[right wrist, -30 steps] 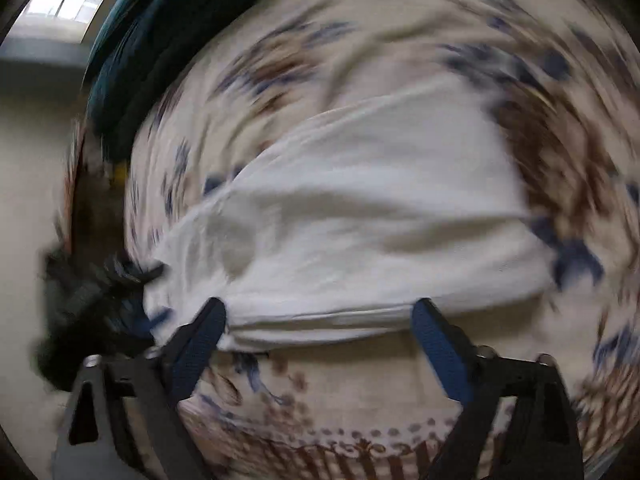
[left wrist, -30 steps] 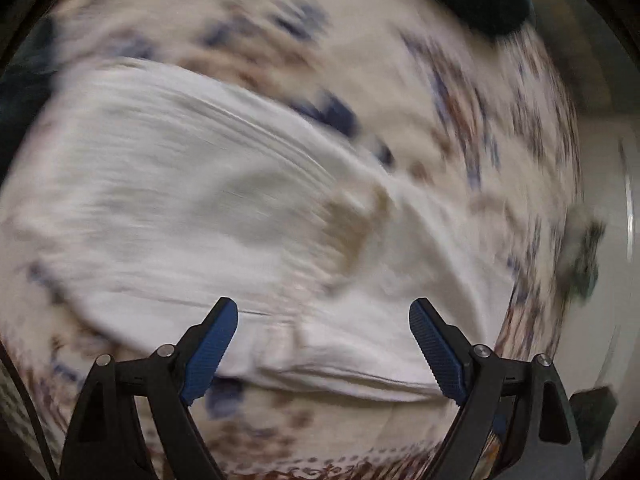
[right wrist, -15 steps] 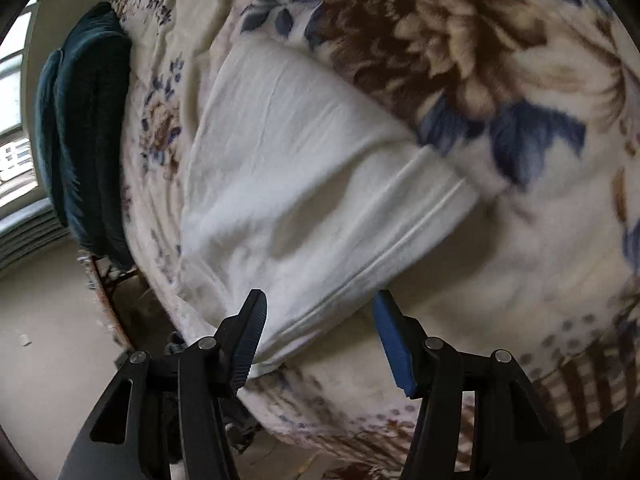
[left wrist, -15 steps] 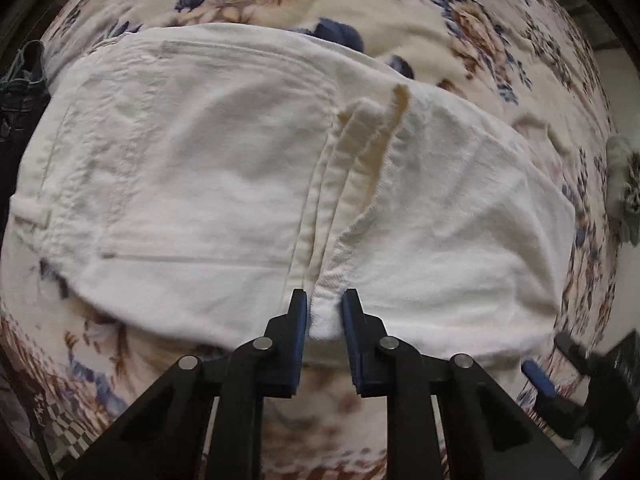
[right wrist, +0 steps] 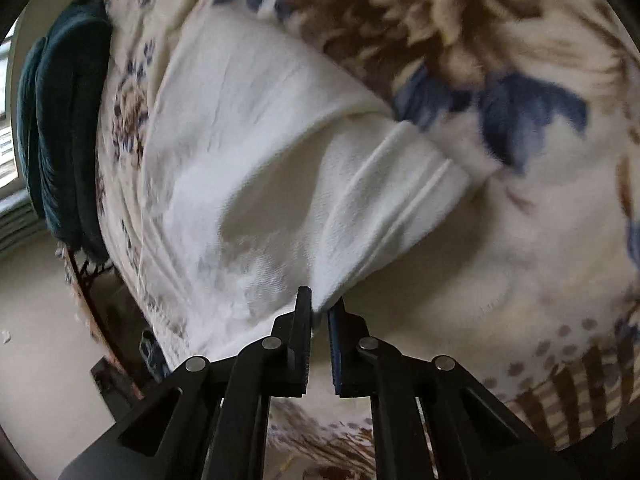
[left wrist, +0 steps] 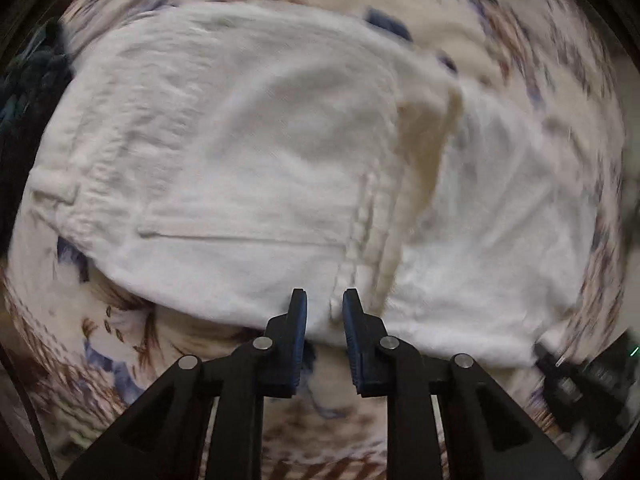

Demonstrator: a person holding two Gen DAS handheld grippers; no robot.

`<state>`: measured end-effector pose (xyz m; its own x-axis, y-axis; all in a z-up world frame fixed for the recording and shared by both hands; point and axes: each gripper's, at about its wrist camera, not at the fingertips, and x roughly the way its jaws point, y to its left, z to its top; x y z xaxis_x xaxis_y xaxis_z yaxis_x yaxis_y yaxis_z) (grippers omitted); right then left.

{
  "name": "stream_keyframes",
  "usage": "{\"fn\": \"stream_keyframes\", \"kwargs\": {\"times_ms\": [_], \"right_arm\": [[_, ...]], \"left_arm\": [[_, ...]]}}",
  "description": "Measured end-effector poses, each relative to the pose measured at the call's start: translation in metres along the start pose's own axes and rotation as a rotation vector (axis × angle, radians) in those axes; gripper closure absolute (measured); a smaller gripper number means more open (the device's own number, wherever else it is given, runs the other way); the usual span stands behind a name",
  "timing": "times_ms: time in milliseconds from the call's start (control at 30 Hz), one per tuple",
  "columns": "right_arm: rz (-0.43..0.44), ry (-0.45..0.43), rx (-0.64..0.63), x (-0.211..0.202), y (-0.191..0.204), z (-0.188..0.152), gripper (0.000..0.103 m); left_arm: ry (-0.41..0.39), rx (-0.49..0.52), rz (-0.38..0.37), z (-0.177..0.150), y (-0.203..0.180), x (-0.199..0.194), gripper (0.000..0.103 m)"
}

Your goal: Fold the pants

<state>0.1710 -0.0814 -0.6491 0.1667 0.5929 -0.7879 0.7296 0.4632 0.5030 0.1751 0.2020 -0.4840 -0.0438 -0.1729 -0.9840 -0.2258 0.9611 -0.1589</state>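
Because only thin edges of the white pants (left wrist: 248,168) are pinched, cloth could slip out when lifted, or the floral blanket (right wrist: 520,240) beneath could be caught too. On the bed, the pants lie folded: soft woven cotton, ribbed seams, a flat pocket. Each hand-held gripper, left (left wrist: 325,312) and right (right wrist: 319,312), has just closed, nearly shut on cloth.

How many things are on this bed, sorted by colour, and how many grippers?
White: 1, the pants
Dark teal: 1, a folded blanket
Floral: 1, the bedspread
Black grippers: 2, left gripper, right gripper
Total: 5
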Motion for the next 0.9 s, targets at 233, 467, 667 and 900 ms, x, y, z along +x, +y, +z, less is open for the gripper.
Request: {"fn": "stream_keyframes", "kwargs": {"times_ms": [233,467,667,900], "right_arm": [[-0.078,-0.073,-0.17,-0.045,0.033,0.004,0.028],[-0.09,-0.116,-0.182,-0.046,0.056,0.033,0.028],[-0.147,-0.143,-0.233,-0.036,0.068,0.046,0.028],[-0.181,-0.129,-0.283,-0.028,0.071,0.04,0.028]], "left_arm": [[-0.126,-0.001,-0.211,0.061,-0.023,-0.027,0.023],[0.066,0.118,-0.104,0.088,-0.048,0.047,0.034],[-0.131,0.237,0.01,0.058,-0.056,0.012,0.088],[-0.21,0.208,0.033,0.076,-0.053,-0.005,0.092]]}}
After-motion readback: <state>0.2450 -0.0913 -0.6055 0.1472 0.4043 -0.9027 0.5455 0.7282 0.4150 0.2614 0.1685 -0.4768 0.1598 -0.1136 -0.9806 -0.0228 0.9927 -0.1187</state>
